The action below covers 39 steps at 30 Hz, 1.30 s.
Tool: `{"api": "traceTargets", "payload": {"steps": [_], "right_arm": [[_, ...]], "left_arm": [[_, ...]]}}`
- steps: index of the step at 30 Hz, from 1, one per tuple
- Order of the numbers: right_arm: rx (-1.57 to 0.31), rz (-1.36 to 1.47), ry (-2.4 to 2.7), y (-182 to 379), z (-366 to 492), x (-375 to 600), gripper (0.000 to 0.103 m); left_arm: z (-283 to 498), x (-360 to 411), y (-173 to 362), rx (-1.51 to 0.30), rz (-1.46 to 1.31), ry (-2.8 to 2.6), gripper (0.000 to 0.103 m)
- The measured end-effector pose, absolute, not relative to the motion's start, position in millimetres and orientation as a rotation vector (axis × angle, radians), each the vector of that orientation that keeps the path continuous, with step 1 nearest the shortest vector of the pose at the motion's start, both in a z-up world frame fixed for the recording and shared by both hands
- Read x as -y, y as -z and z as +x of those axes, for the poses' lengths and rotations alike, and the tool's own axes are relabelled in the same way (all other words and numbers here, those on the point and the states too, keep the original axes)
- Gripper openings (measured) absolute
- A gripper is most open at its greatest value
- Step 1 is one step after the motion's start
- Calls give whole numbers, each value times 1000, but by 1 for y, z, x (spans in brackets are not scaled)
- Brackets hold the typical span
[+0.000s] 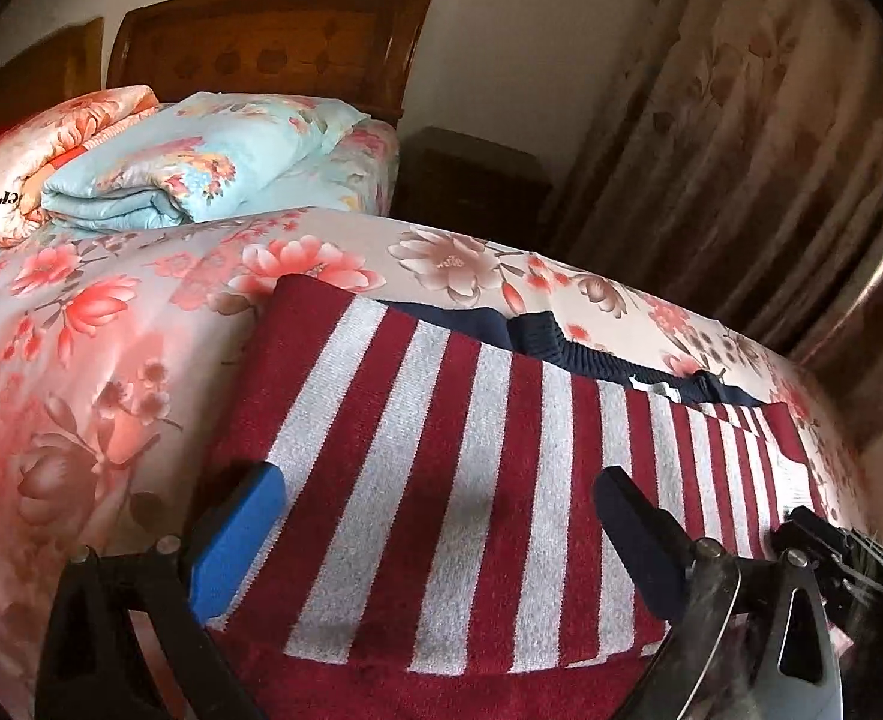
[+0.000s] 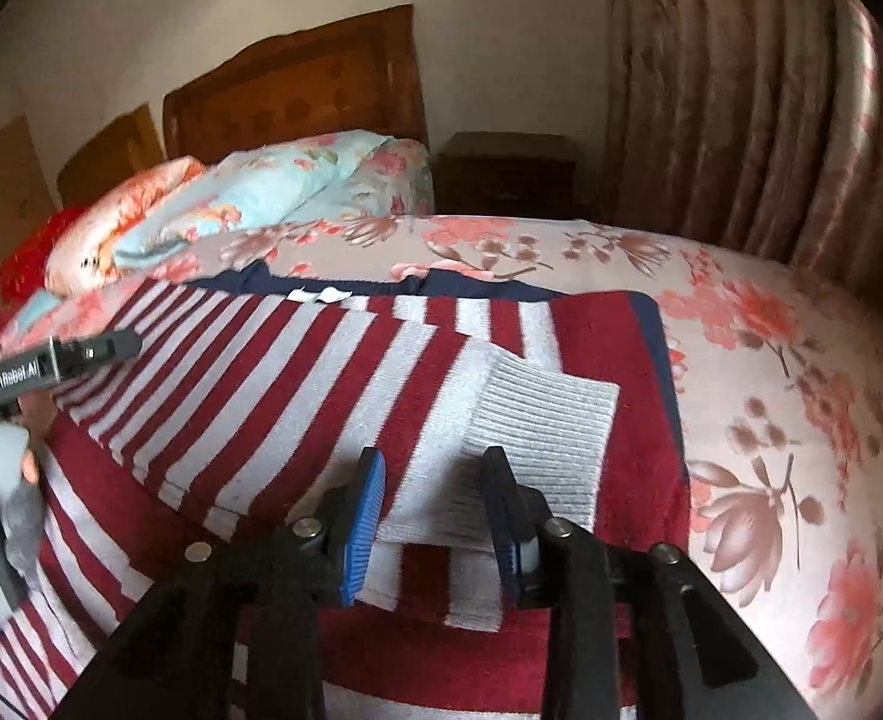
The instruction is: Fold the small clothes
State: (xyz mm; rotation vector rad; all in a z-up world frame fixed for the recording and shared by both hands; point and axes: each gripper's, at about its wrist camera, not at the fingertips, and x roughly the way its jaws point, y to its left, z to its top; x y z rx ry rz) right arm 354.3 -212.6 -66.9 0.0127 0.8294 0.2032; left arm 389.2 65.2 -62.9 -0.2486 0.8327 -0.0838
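A red-and-white striped sweater (image 1: 441, 480) with a navy collar lay spread flat on the bed (image 1: 111, 360), in front of the folded quilts (image 1: 171, 168) stacked by the headboard (image 1: 273, 42). The left claw (image 1: 435, 510) hung over the sweater's body with its fingers wide apart and nothing between them. The right claw (image 2: 432, 480) stood partly open over the sweater's folded-in sleeve, the grey ribbed cuff (image 2: 537, 438) lying between its blue pads without being pinched.
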Motion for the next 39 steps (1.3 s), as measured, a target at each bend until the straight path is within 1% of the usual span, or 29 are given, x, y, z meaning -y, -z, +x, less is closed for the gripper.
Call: {"api": "traceTargets", "payload": {"steps": [7, 9, 11, 12, 14, 16, 19, 21, 25, 27, 29, 34, 39], "right_arm": [[-828, 52, -210, 67, 356, 216, 33], [-829, 53, -210, 67, 356, 216, 33], [-828, 56, -211, 67, 357, 216, 33], [-828, 60, -212, 67, 357, 216, 33], [-828, 70, -213, 67, 357, 217, 33], [-828, 70, -211, 67, 357, 217, 33], [-828, 70, -212, 67, 357, 217, 33], [-828, 73, -213, 67, 357, 217, 33], [-828, 86, -220, 67, 358, 218, 33], [-827, 99, -224, 68, 357, 220, 33], [-826, 105, -227, 67, 357, 221, 33], [-826, 111, -229, 67, 357, 221, 33], [-826, 114, -229, 67, 358, 221, 33]], "left_arm": [[392, -61, 64, -844, -225, 59, 103], [387, -55, 52, -832, -226, 25, 103], [381, -49, 34, -772, -274, 84, 103], [383, -40, 24, -739, -255, 100, 103], [398, -24, 20, -745, -186, 119, 103], [428, -10, 37, -856, -138, 145, 103], [454, -8, 63, -940, -108, 122, 103], [457, -11, 69, -928, -64, 92, 103], [454, -40, 62, -890, -112, 11, 103], [456, -68, 64, -888, -202, -65, 103], [455, -85, 65, -868, -305, -31, 103], [462, -50, 71, -917, -96, -42, 103], [461, -60, 73, -907, -137, -60, 103]]}}
